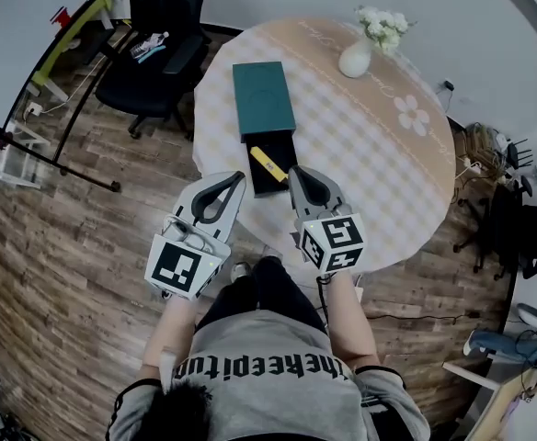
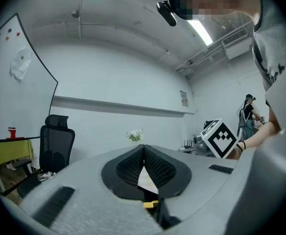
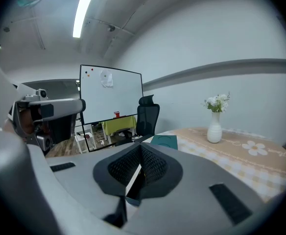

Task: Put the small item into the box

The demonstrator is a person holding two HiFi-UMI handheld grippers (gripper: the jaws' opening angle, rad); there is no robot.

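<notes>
In the head view a dark teal box lid (image 1: 264,97) lies on the round table (image 1: 379,154). Against its near end sits the open black box (image 1: 282,180), and a small yellow item (image 1: 268,163) lies inside it. My left gripper (image 1: 235,180) hovers at the table's near edge, just left of the box, shut and empty. My right gripper (image 1: 296,174) is just right of the box, also shut with nothing between its jaws. The left gripper view shows its jaws (image 2: 143,147) meeting at the tips. In the right gripper view the jaws (image 3: 141,146) are closed, with the teal lid (image 3: 163,141) beyond them.
A white vase with flowers (image 1: 360,51) stands at the table's far side, also in the right gripper view as the vase (image 3: 214,127). A black office chair (image 1: 154,58) stands at the far left. Cables and gear (image 1: 498,209) lie on the wooden floor at the right.
</notes>
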